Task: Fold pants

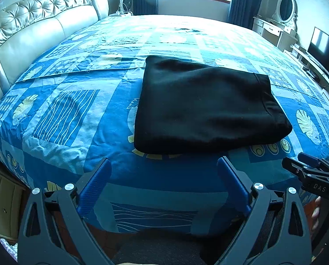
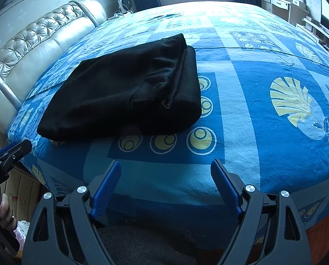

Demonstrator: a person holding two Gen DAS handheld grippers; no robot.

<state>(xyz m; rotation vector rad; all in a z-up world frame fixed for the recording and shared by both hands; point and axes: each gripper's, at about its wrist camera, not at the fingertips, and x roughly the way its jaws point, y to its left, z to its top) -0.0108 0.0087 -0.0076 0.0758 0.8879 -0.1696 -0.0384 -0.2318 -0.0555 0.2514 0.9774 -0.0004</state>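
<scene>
A bed (image 1: 76, 114) with a blue patterned cover fills the room, its padded headboard (image 1: 38, 28) at the left. Black pants (image 1: 206, 106), folded into a thick rectangle, lie on the cover toward the near edge. The left gripper (image 1: 164, 167) and right gripper (image 2: 165, 170) hover at the near edge, jaws spread wide, clear of the pants and gripping nothing.

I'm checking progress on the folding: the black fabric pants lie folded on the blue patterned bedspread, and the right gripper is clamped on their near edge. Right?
Not quite. The right gripper is open and empty, short of the black fabric pants, as the right wrist view shows. The pants do lie folded on the blue patterned bedspread.
</scene>
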